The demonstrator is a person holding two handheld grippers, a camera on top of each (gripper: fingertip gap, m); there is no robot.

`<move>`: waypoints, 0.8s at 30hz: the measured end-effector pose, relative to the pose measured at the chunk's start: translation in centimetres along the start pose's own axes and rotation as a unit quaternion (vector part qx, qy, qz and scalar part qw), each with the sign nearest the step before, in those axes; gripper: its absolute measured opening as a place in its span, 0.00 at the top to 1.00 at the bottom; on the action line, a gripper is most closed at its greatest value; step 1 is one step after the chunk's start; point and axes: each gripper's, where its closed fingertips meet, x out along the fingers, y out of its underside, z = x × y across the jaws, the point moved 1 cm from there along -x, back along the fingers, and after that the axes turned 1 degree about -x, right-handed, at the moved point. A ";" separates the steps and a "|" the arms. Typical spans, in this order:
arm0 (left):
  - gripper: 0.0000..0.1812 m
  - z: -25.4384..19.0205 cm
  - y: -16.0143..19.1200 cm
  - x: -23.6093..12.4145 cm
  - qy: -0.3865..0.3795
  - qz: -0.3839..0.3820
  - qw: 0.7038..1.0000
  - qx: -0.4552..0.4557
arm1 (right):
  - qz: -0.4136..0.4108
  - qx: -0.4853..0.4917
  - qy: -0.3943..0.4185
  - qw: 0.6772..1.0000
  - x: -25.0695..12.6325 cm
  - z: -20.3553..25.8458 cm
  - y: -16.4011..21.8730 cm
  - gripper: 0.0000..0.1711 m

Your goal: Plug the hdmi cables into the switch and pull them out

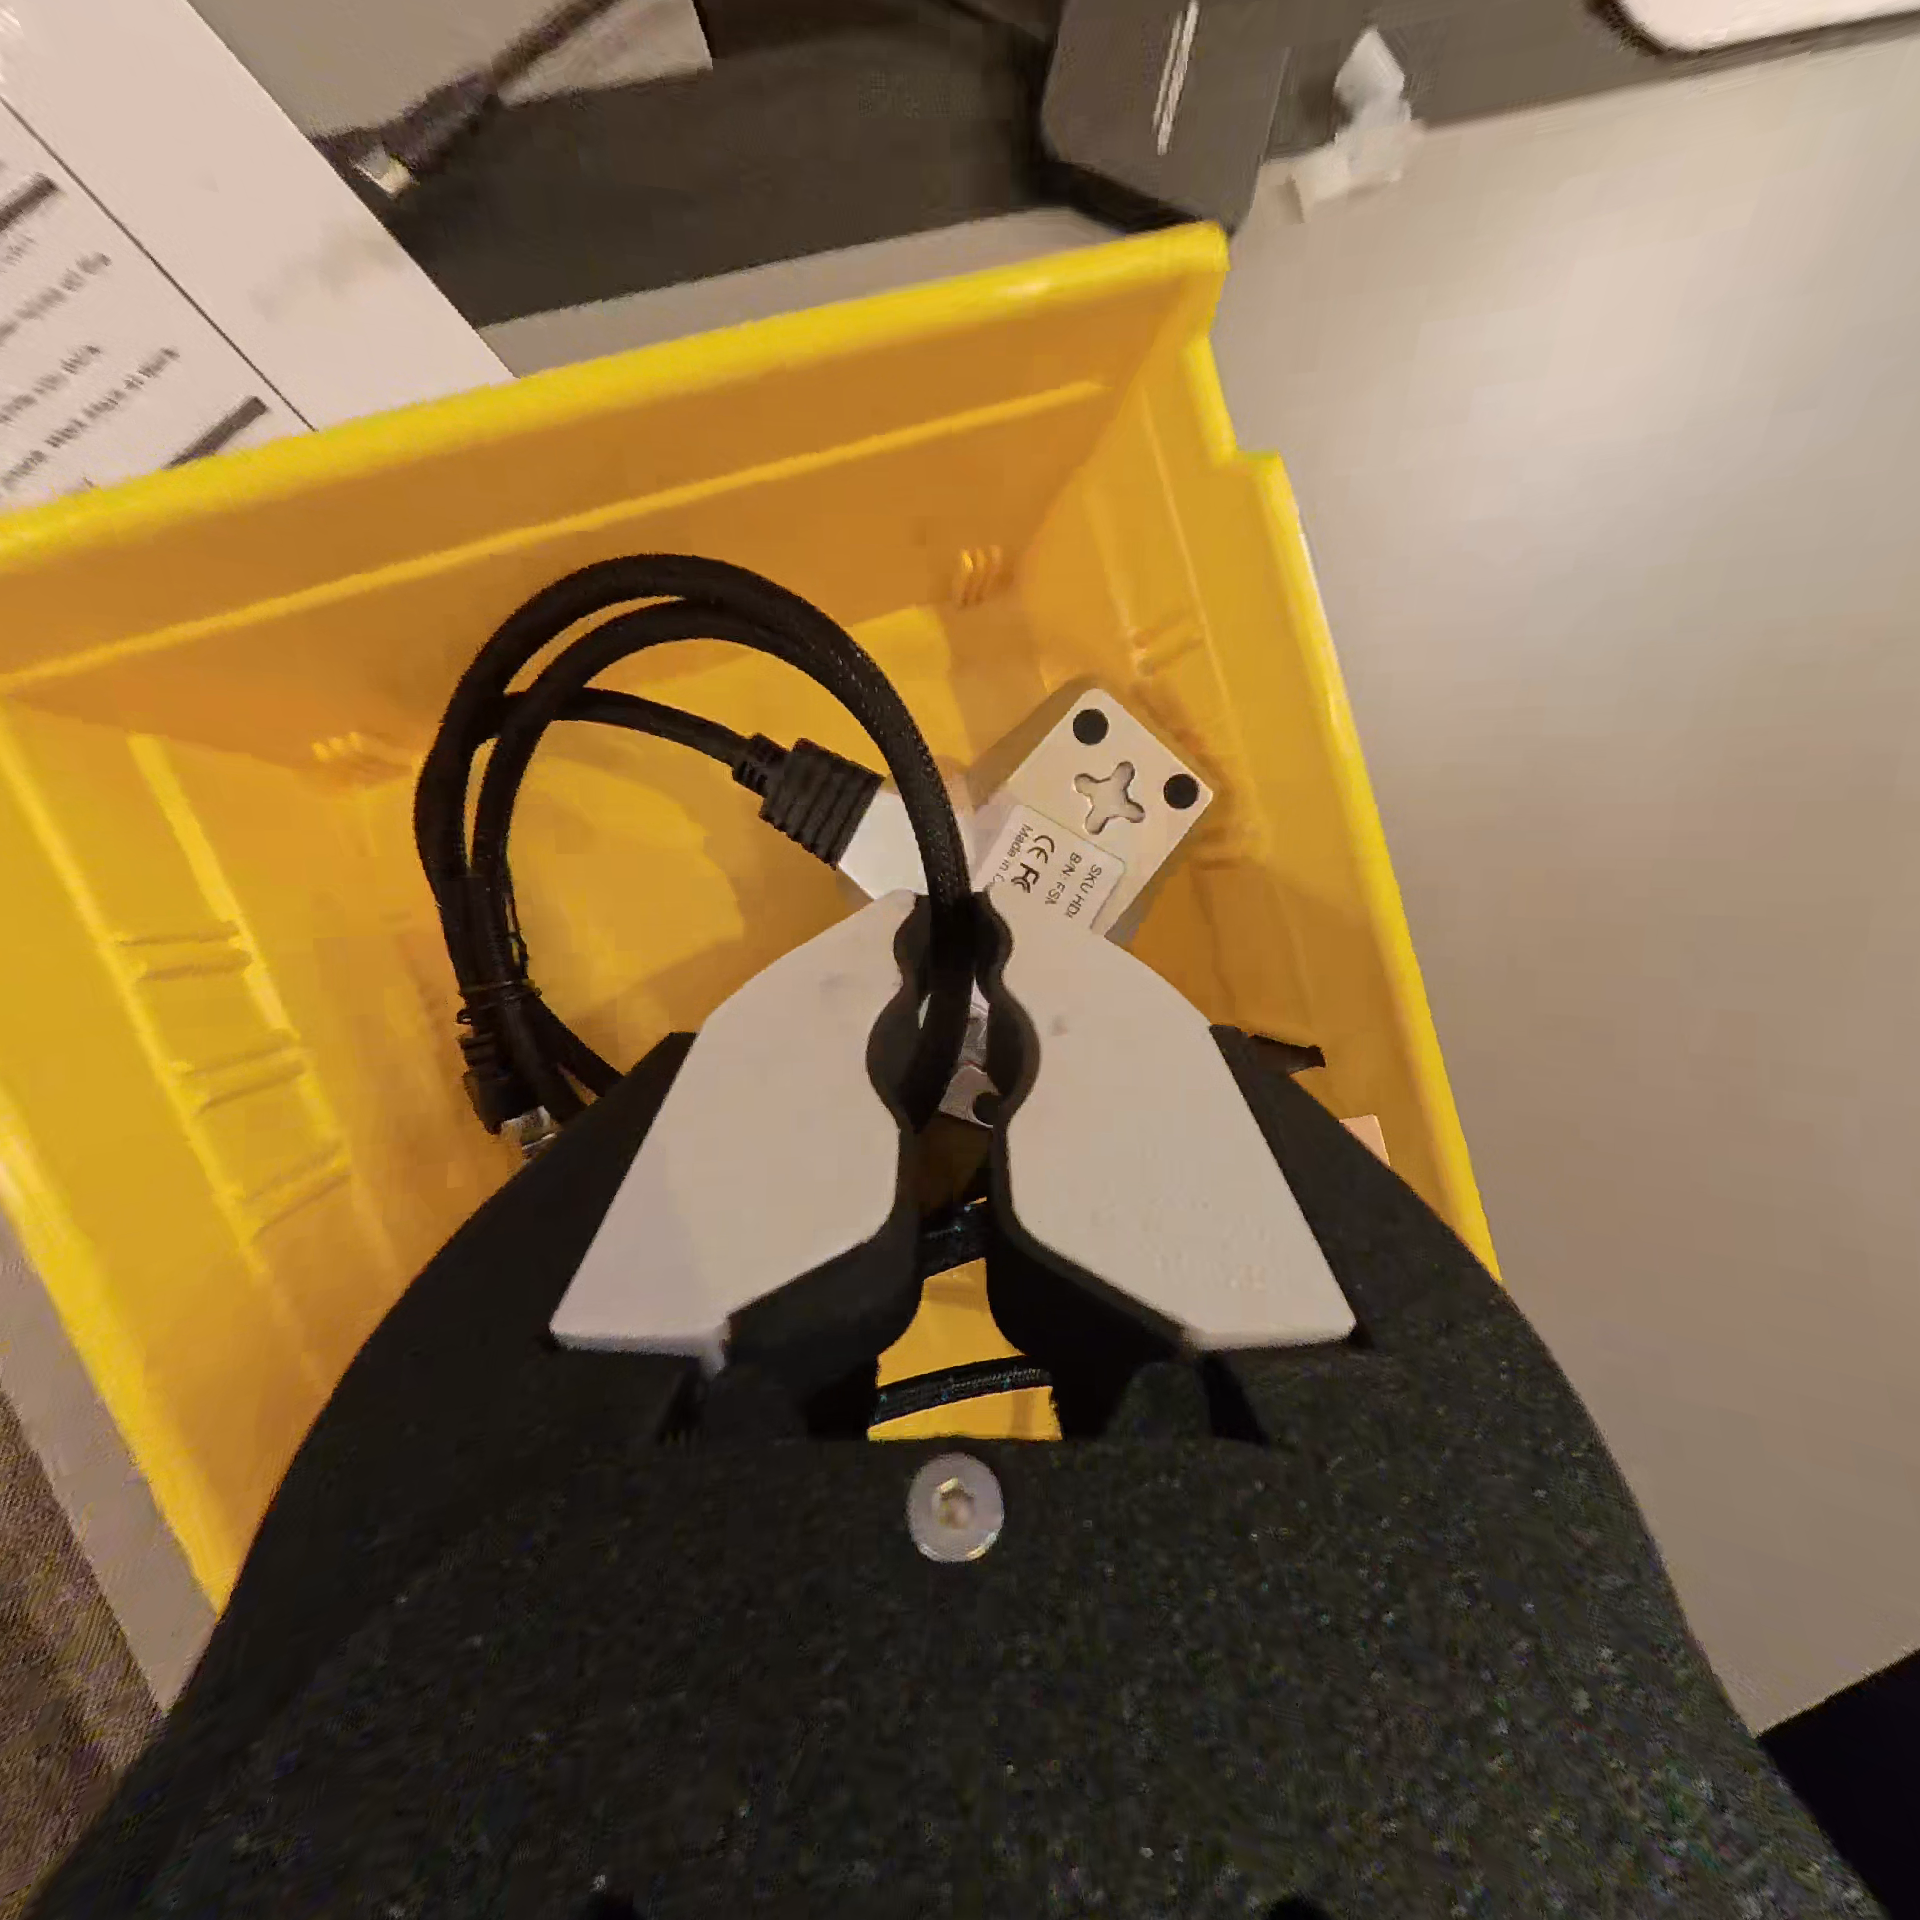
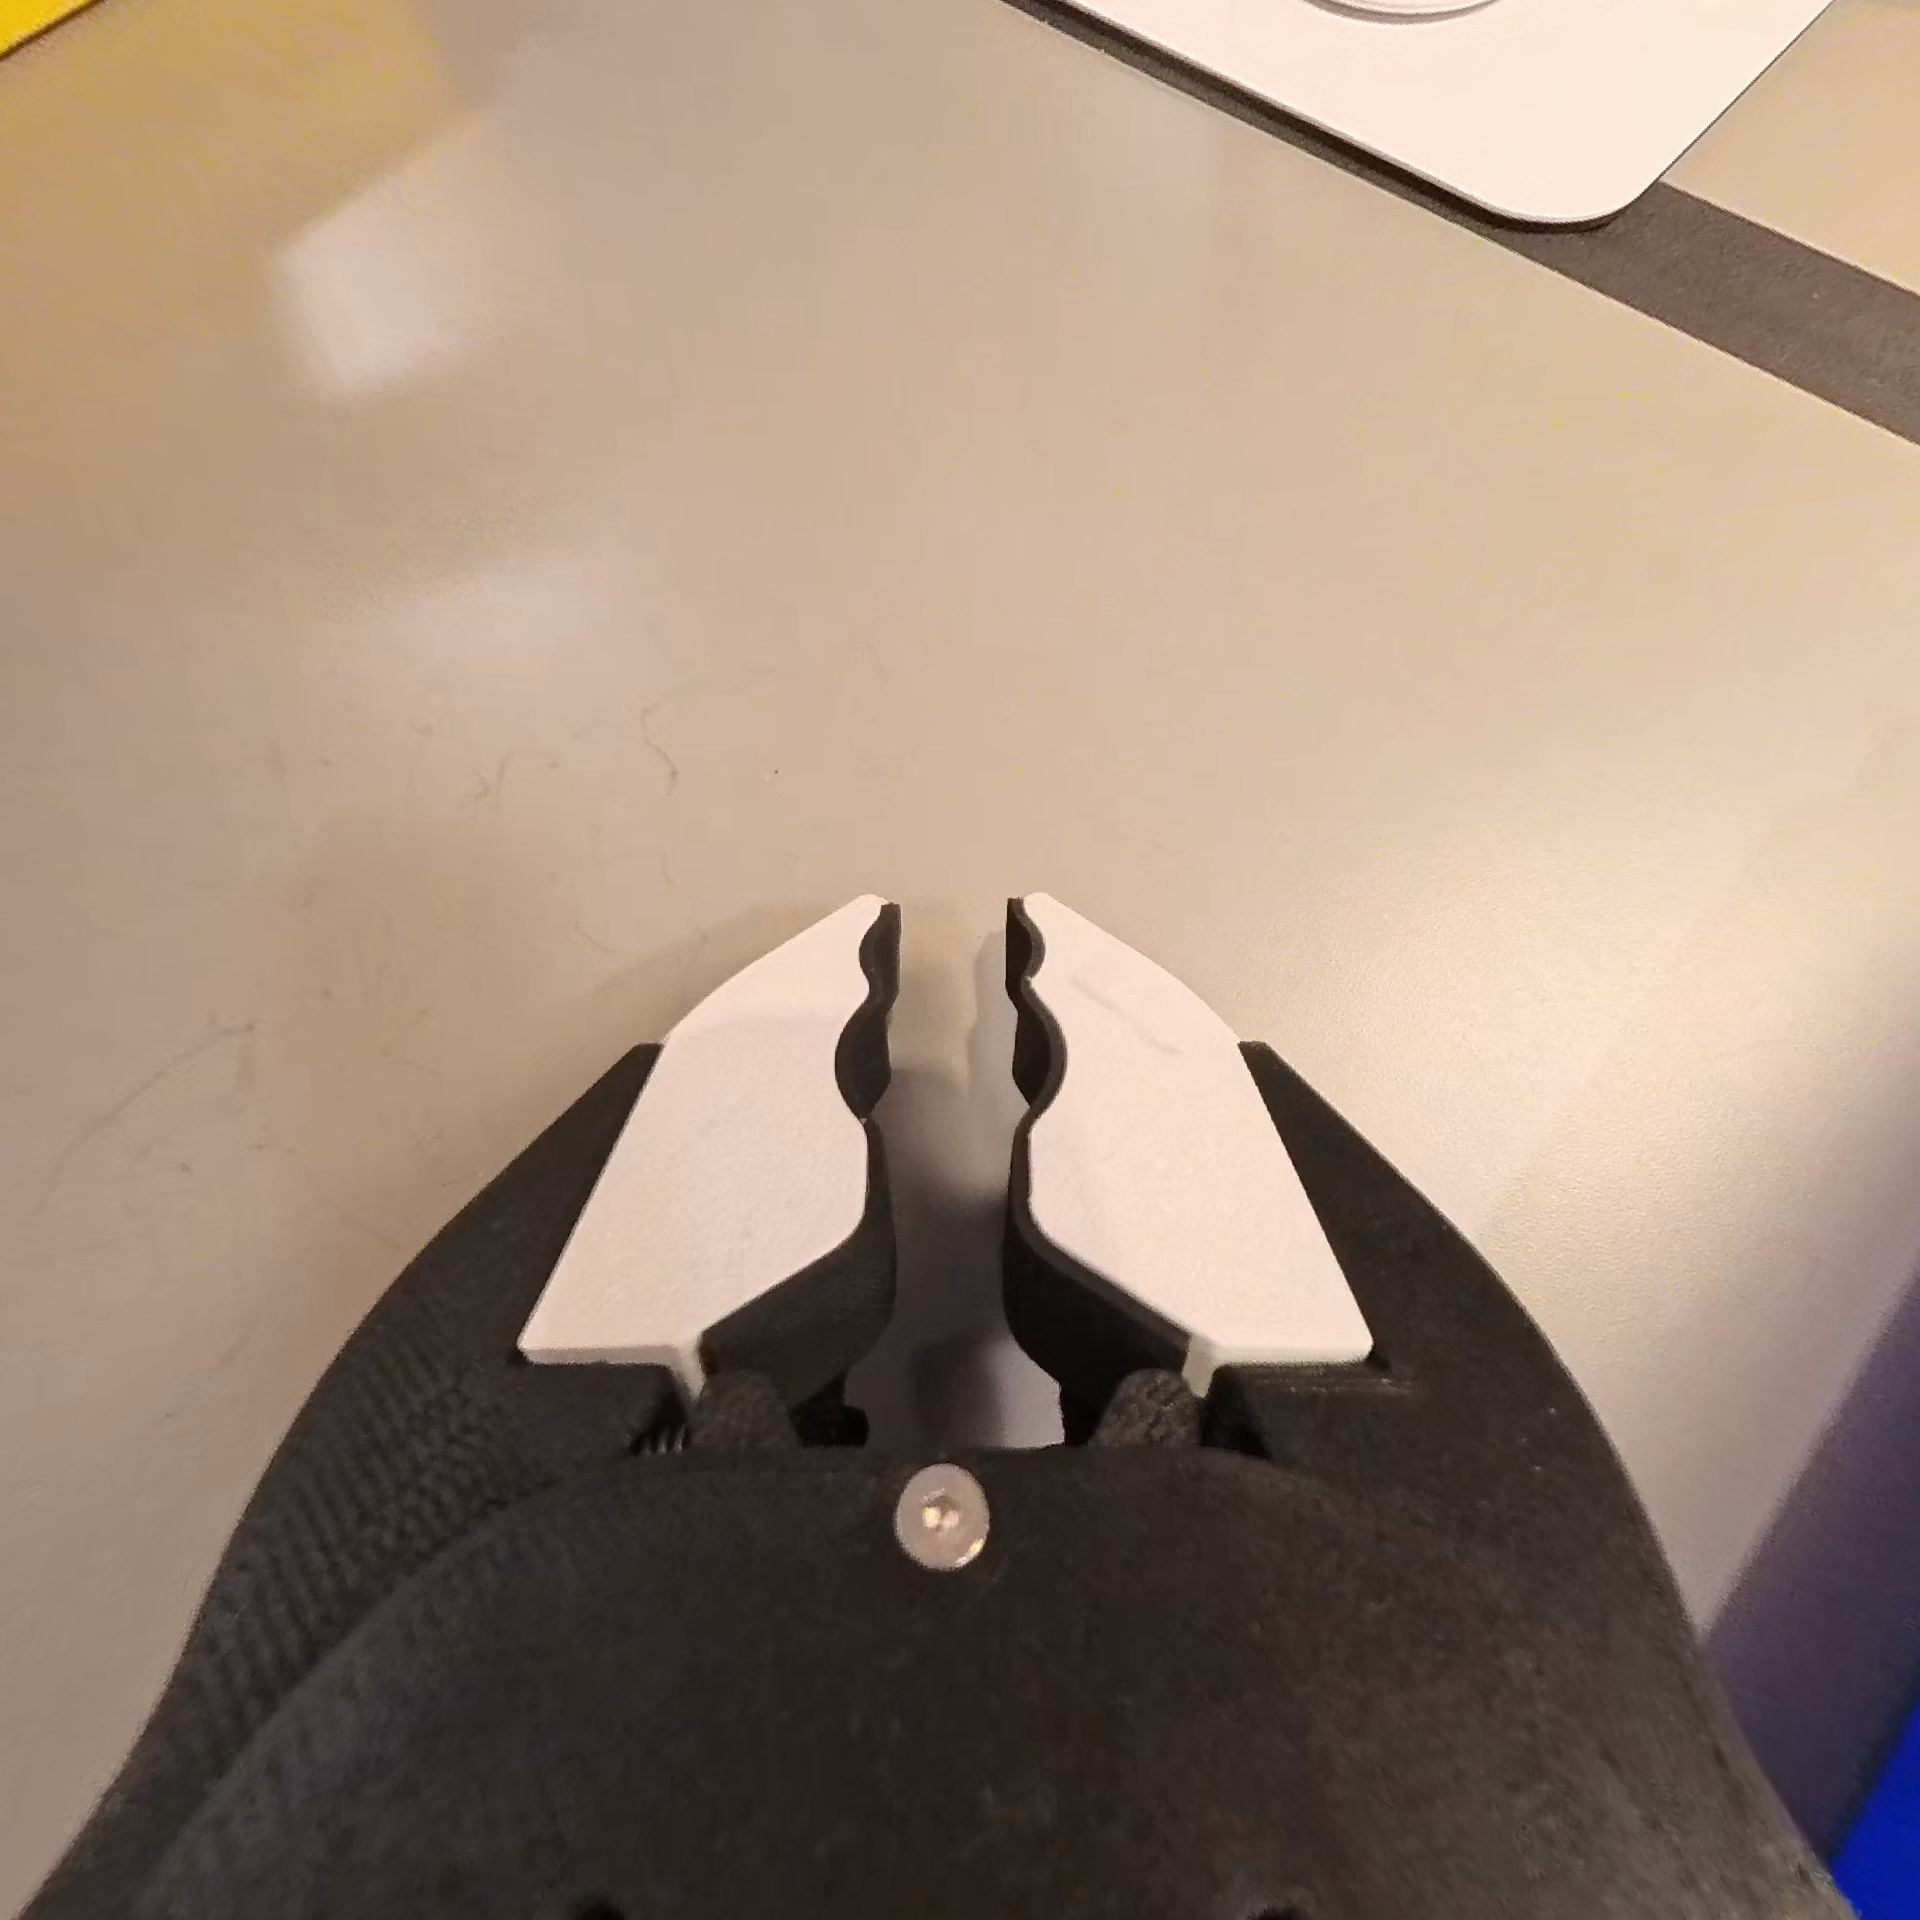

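In the left wrist view, a yellow plastic bin (image 1: 623, 488) holds a silver HDMI switch (image 1: 1101, 821) lying underside up and black braided HDMI cables (image 1: 540, 790) looped on its left. One cable plug (image 1: 821, 810) with a silver end sits against the switch. My left gripper (image 1: 951, 920) is inside the bin, shut on a black braided cable that runs between its fingers. Whether the other cable ends are plugged in is hidden. In the right wrist view, my right gripper (image 2: 954, 914) is open and empty, low over the beige table (image 2: 935, 468).
A white printed sheet (image 1: 125, 260) lies left of the bin. A black box (image 1: 1153, 114) and dark items stand behind it. A white flat slab (image 2: 1455, 94) on a dark mat (image 2: 1766, 291) lies at the far right. A yellow bin corner (image 2: 21, 26) shows top left.
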 end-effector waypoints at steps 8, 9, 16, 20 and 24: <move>0.96 -3.2 -6.8 -11.7 -0.036 -0.251 0.966 0.053 | -0.004 0.000 0.004 1.000 0.0 -0.1 -0.1 0.89; 0.96 -4.5 -7.6 -13.2 -0.037 -0.274 0.959 0.066 | -0.005 0.001 0.004 1.000 -0.1 -0.1 -0.1 0.89; 0.96 -16.6 -11.5 -19.7 0.017 -0.360 0.918 0.168 | -0.025 0.023 -0.003 0.999 -0.5 -0.5 -0.5 0.89; 0.96 -23.9 -11.0 -17.9 0.102 -0.325 0.916 0.213 | -0.054 0.027 -0.012 0.998 -1.1 -0.5 -1.1 0.88; 0.96 -30.7 -9.0 -12.9 0.175 -0.263 0.910 0.268 | -0.098 0.019 -0.012 0.995 -1.8 -0.8 -2.1 0.87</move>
